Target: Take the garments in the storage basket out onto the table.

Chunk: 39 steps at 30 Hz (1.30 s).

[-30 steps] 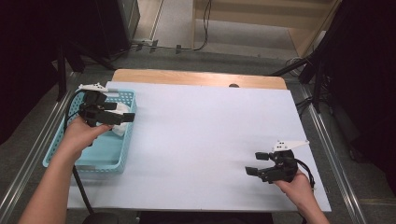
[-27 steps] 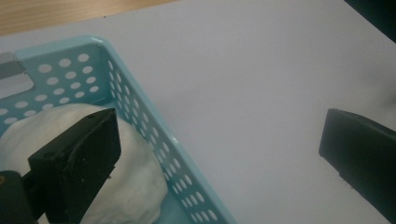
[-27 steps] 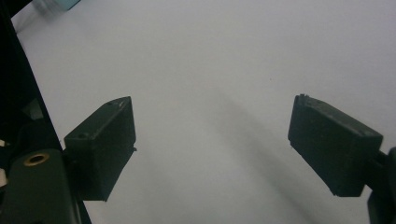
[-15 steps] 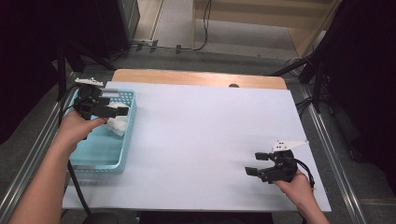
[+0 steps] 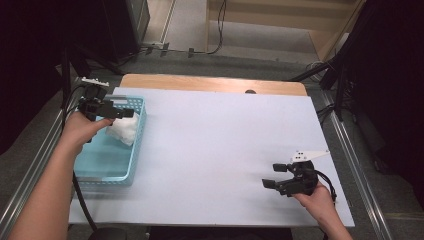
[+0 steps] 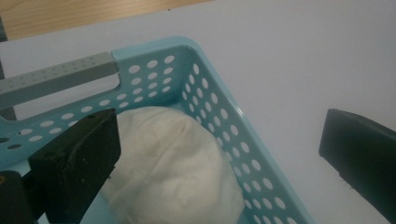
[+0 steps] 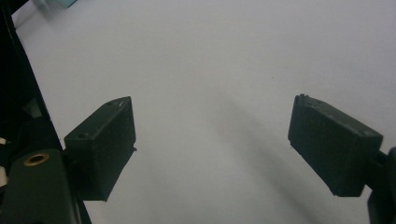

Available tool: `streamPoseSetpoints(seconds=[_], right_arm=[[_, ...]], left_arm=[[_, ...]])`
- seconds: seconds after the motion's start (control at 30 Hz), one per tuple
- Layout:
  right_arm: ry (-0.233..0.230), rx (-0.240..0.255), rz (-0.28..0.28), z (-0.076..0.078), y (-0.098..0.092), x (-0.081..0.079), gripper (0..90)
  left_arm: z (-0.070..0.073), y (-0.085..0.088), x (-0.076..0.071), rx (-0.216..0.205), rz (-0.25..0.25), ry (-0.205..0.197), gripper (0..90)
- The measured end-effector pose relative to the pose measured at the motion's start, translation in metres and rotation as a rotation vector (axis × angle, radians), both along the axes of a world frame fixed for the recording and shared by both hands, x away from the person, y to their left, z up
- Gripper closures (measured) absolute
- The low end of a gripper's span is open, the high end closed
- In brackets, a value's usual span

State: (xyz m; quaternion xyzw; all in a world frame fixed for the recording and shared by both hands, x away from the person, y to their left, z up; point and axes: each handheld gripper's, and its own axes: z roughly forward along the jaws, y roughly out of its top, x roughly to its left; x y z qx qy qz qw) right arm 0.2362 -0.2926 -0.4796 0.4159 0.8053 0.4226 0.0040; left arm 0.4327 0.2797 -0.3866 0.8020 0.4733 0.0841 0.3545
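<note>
Nearest the person, the right gripper (image 5: pixel 280 181) rests idle low over the bare white table (image 5: pixel 225 150) at its near right corner, jaws spread wide with nothing between them. Farther off at the left edge, the left gripper (image 5: pixel 117 113) hangs above the light-blue perforated basket (image 5: pixel 137 145), jaws likewise parted and empty, one over the basket's interior and the other outside its wall. The white cloth bundle (image 6: pixel 182 172) lies inside the basket against the far corner, so the step appears to be at the basket, and any pick-up would call for lowering both jaws inside the wall to straddle the bundle.
</note>
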Motion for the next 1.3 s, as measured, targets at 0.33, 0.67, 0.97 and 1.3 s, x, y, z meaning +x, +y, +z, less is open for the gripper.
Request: streamPoseSetpoints(seconds=[0.33,0.67,0.97,1.3], right_arm=[[-0.001,0.001,0.003,0.000,0.000,-0.001,13.5],[-0.001,0.000,0.004,0.000,0.000,-0.001,13.6],[0.003,0.001,0.005,-0.001,0.001,0.000,13.5],[0.005,-0.002,0.006,-0.001,0.001,0.000,13.5]], left_arm=[[-0.013,0.006,0.010,0.061,0.019,0.010,0.0],[-0.029,0.012,0.012,0.029,0.027,0.025,0.0],[-0.042,0.012,0.010,0.023,0.021,0.032,0.0],[-0.055,0.012,0.007,0.025,0.034,0.015,0.0]])
